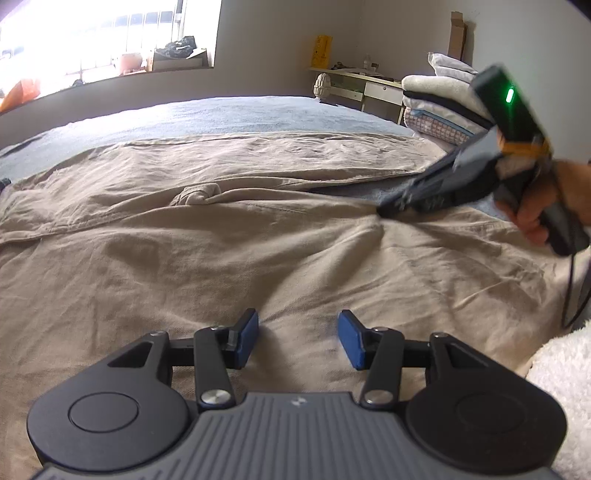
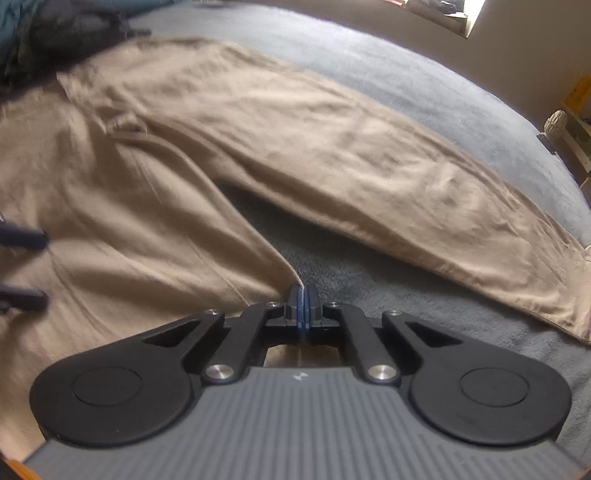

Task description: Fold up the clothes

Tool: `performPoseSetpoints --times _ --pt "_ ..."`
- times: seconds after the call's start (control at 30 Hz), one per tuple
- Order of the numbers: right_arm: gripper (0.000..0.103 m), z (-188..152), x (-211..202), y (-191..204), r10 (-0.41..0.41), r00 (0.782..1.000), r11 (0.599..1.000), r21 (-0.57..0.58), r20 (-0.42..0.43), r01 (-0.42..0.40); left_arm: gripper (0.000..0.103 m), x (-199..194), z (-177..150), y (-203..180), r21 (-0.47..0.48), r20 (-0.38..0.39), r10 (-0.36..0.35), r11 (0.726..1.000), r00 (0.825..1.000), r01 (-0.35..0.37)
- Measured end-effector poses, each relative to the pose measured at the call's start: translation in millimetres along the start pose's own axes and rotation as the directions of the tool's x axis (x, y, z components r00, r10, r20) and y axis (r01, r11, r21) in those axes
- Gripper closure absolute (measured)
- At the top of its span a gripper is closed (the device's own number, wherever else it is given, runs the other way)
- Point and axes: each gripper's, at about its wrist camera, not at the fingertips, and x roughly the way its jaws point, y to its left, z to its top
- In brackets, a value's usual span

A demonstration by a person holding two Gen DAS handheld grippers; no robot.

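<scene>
On the grey bed [image 2: 424,92] I see tan trousers [image 1: 221,240], left gripper [image 1: 297,341] spread above them, right gripper [image 2: 303,306] pinching their edge.

- Premises: a bedroom in a home, used also for storage.
- Bed [image 1: 229,114]: wide, covered in a grey-blue blanket, filling most of the left wrist view.
- Clothing: tan trousers [image 1: 229,236] spread flat across the bed; dark garments [image 2: 55,33] heaped at its far corner in the right wrist view.
- Linen: a stack of folded towels and bedding [image 1: 439,99] at the bed's right edge.
- Furniture: a pale desk with a drawer [image 1: 373,88] against the far wall, small items on top.
- Window [image 1: 103,33]: large and bright, its ledge crowded with a cardboard box [image 1: 177,57] and other clutter.
- Walls: plain and painted; a tall carton [image 1: 458,37] stands in the corner.
</scene>
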Motion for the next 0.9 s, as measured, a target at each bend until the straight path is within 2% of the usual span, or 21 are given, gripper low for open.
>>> performPoseSetpoints --times 0.07,0.17,0.2,0.3,0.43,0.5,0.63,0.73,0.83,0.9 --pt "0.1 0 2 -4 -0.01 1.0 0.999 0.042 0.006 0.01 0.053 -1 0 0 0.003 -0.003 0.001 1.0 1.0 -0.001" --pt "0.09 0 -9 -39 -0.026 0.999 0.973 0.232 0.029 0.019 0.053 -1 0 0 0.004 -0.002 0.003 1.0 1.0 -0.003" --pt "0.089 0 -13 -54 -0.033 0.999 0.952 0.305 0.037 0.02 0.053 -1 0 0 0.004 -0.001 0.004 1.0 1.0 -0.004" --pt "0.088 -18 -34 -113 -0.052 0.995 0.851 0.526 0.08 0.002 0.053 -1 0 0 0.003 -0.002 0.005 1.0 1.0 -0.005" --pt "0.084 -51 -69 -149 -0.08 0.995 0.819 0.572 0.065 0.029 0.053 -1 1 0 -0.006 -0.007 0.004 1.0 1.0 -0.004" --pt "0.08 -66 -76 -148 -0.048 0.999 0.836 0.548 0.024 0.027 0.053 -1 2 0 -0.009 -0.01 0.005 1.0 1.0 -0.005" --pt "0.076 -89 -78 -132 -0.016 0.999 0.895 0.446 -0.045 0.034 0.053 0 2 0 -0.001 -0.016 0.011 1.0 1.0 -0.011" --pt "0.075 -101 -81 -126 -0.084 0.992 0.92 0.376 -0.092 0.113 0.053 0 3 -1 0.004 -0.022 0.015 1.0 1.0 -0.015" --pt "0.071 -121 -90 -141 -0.14 0.981 0.901 0.394 -0.132 0.182 0.053 0 3 -1 0.002 -0.027 0.017 1.0 0.999 -0.017" --pt "0.068 -135 -95 -151 -0.149 0.976 0.902 0.383 -0.157 0.199 0.053 1 4 -2 0.004 -0.03 0.019 1.0 0.999 -0.019"
